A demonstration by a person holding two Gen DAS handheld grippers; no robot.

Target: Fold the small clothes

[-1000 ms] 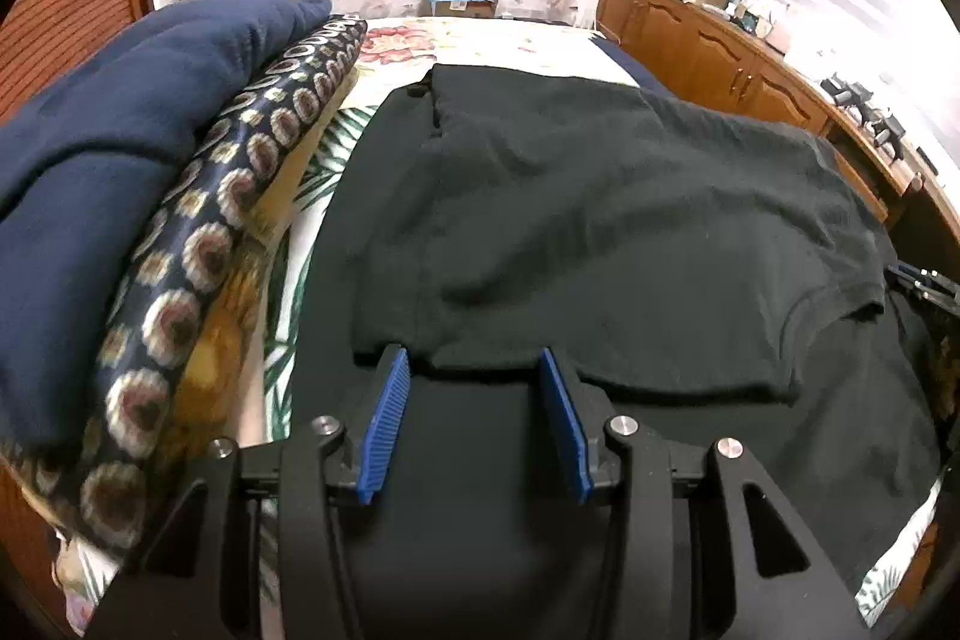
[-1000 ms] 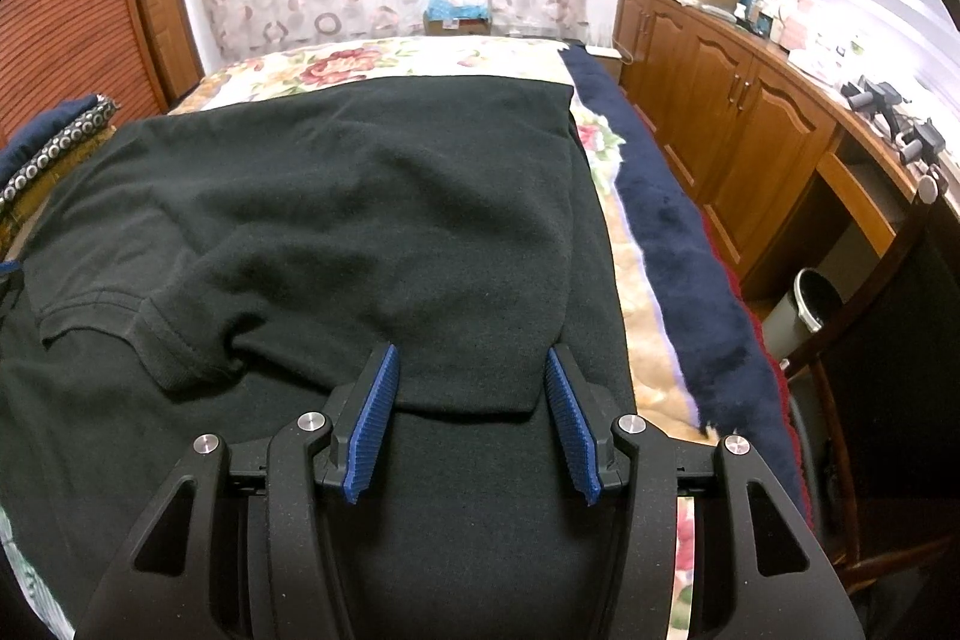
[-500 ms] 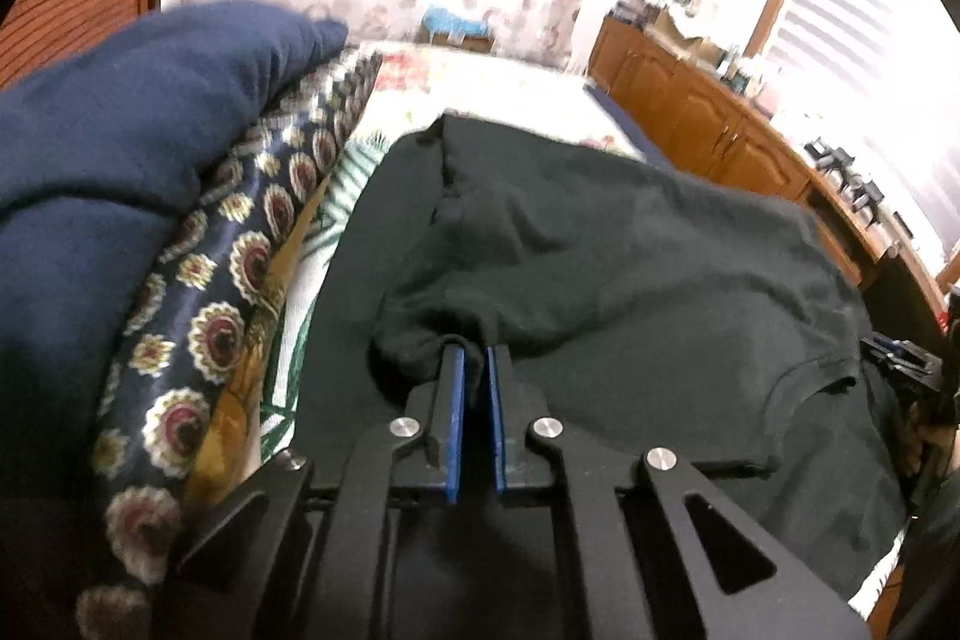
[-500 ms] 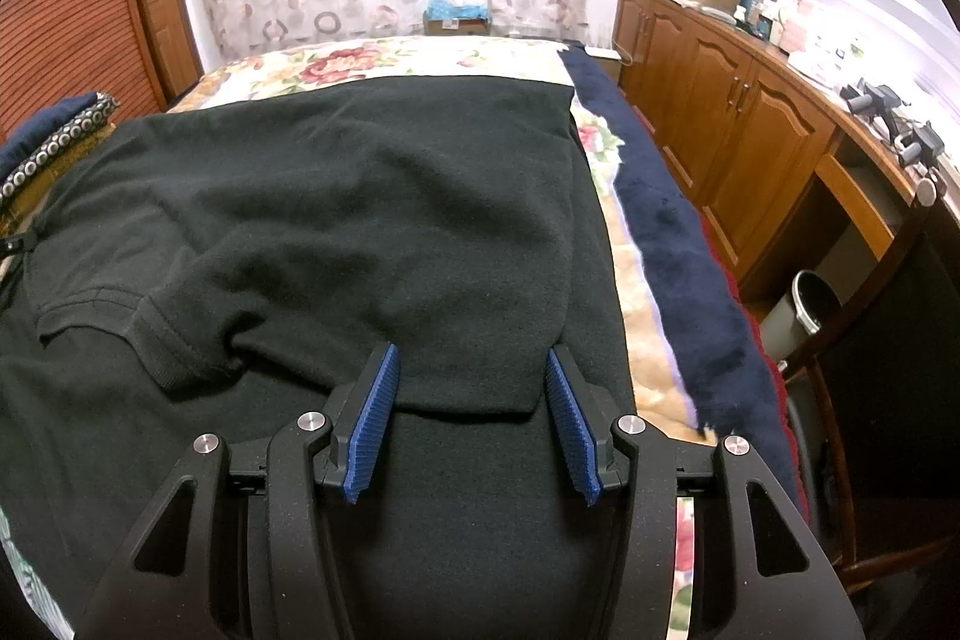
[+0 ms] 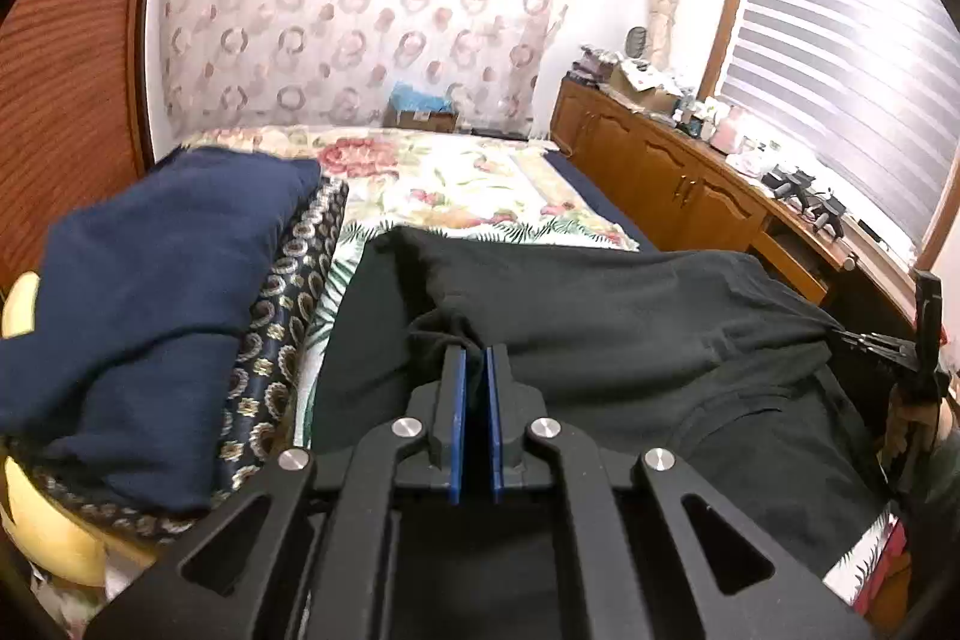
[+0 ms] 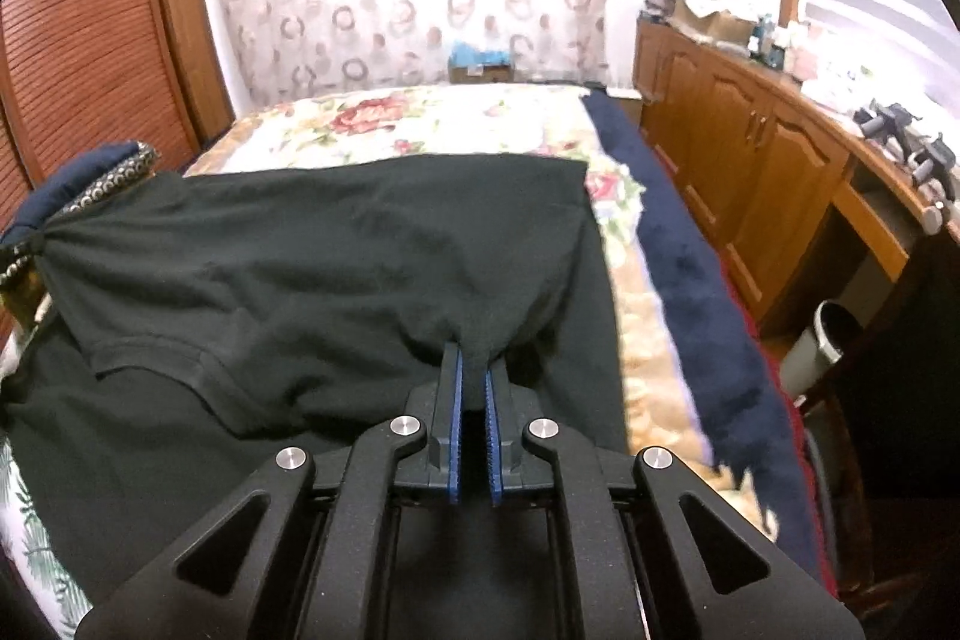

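Note:
A black shirt (image 5: 630, 316) lies partly folded on the floral bed; it also shows in the right wrist view (image 6: 336, 268). My left gripper (image 5: 473, 361) is shut on the folded edge at the shirt's left side and holds it lifted. My right gripper (image 6: 473, 361) is shut on the folded edge at the shirt's right side, also lifted. The cloth is stretched between them. A hemmed sleeve (image 6: 156, 358) lies at the lower left. The right gripper (image 5: 918, 340) shows at the right edge of the left wrist view.
A navy folded cloth (image 5: 150, 280) on a patterned pillow (image 5: 288, 292) lies left of the shirt. The floral bedspread (image 5: 456, 184) stretches beyond. A navy blanket (image 6: 690, 268) runs along the bed's right edge. Wooden cabinets (image 6: 762, 166) and a white bin (image 6: 822, 340) stand at the right.
Both grippers have closed on the shirt's folded edge, the left first, then the right, and have lifted it. The far edge of the shirt has pulled toward me.

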